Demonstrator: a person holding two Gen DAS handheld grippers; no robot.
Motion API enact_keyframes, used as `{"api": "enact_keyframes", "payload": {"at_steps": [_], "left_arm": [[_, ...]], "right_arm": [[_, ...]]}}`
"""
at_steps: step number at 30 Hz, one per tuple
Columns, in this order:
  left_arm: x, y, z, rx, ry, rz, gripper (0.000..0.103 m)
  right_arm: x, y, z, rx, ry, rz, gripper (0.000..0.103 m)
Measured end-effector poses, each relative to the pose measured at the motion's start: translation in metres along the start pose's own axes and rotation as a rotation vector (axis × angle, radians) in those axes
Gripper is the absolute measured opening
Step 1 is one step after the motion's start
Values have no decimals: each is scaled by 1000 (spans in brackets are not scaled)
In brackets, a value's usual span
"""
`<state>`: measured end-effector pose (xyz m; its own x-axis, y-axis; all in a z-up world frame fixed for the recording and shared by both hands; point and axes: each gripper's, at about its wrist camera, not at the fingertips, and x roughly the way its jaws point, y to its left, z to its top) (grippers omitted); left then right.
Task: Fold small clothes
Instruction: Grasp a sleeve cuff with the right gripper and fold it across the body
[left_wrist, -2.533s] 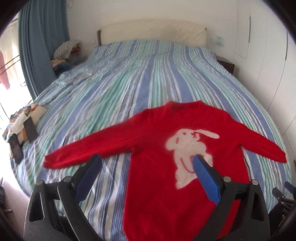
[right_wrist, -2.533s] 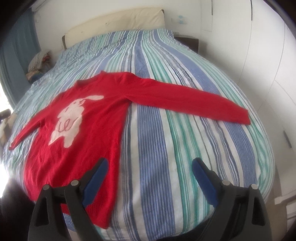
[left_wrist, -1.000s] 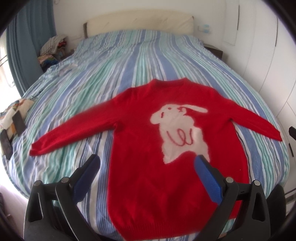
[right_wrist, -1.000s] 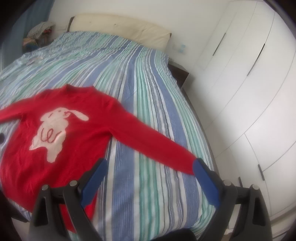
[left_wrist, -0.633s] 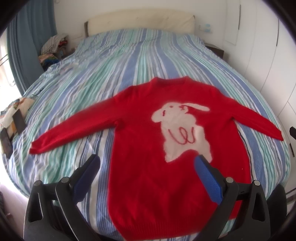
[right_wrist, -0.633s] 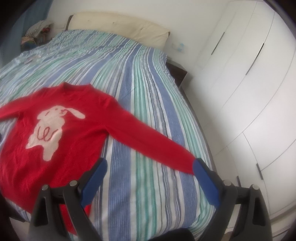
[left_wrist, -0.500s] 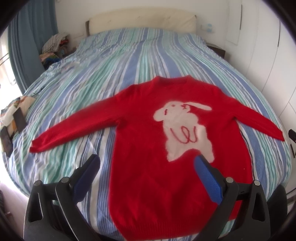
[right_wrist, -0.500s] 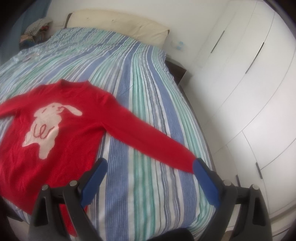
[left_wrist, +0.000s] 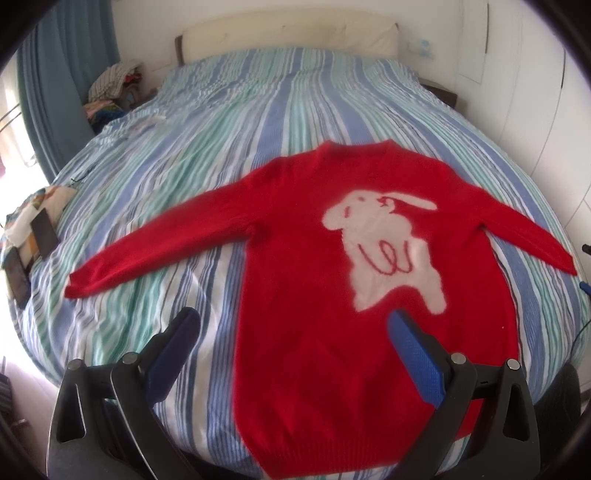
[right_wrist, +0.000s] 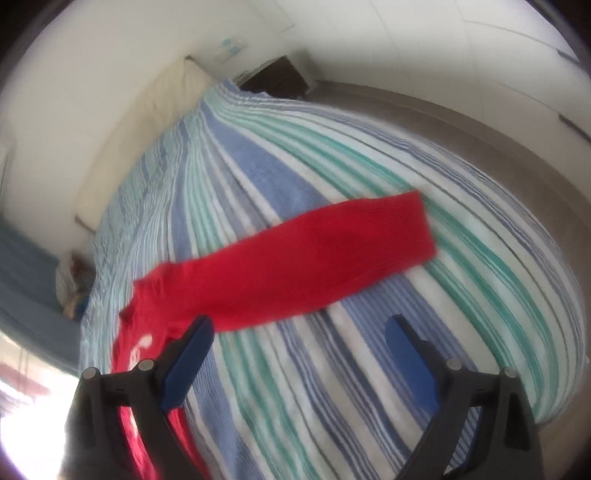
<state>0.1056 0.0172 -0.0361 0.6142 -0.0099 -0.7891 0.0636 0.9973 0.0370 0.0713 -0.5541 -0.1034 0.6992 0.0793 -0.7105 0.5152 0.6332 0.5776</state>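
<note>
The right wrist view is now swung hard toward the right sleeve (right_wrist: 295, 258) of the red sweater (left_wrist: 332, 295); half a second ago that sleeve sat lower and farther off in the frame, so the right gripper (right_wrist: 299, 350) is judged to be closing in on the sleeve for a first fold. Blur in that view suggests fast motion. The left wrist view is barely changed: the sweater is laid flat, front up, sleeves spread, rabbit motif (left_wrist: 384, 251) showing. No fold is made yet.

The left gripper (left_wrist: 291, 347) is held above the sweater's hem, jaws spread wide, nothing gripped. The right gripper is also spread wide and empty, near the sleeve, not touching.

The sweater is carried by a bed (left_wrist: 258, 122) with a blue-green striped cover. Beyond the sweater a cream headboard (left_wrist: 288, 37) is seen; left of it a clothes pile (left_wrist: 110, 88) and blue curtain (left_wrist: 62, 74); right of it white wardrobe doors (left_wrist: 535, 92).
</note>
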Motion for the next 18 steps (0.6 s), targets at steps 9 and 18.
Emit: {"api": "enact_keyframes", "payload": {"at_steps": [9, 18], "left_arm": [[11, -6, -4, 6, 34, -9, 102], [31, 21, -18, -74, 41, 12, 102]], "right_arm": [[35, -82, 25, 371, 29, 185, 68], [54, -54, 42, 229, 12, 64, 4]]}}
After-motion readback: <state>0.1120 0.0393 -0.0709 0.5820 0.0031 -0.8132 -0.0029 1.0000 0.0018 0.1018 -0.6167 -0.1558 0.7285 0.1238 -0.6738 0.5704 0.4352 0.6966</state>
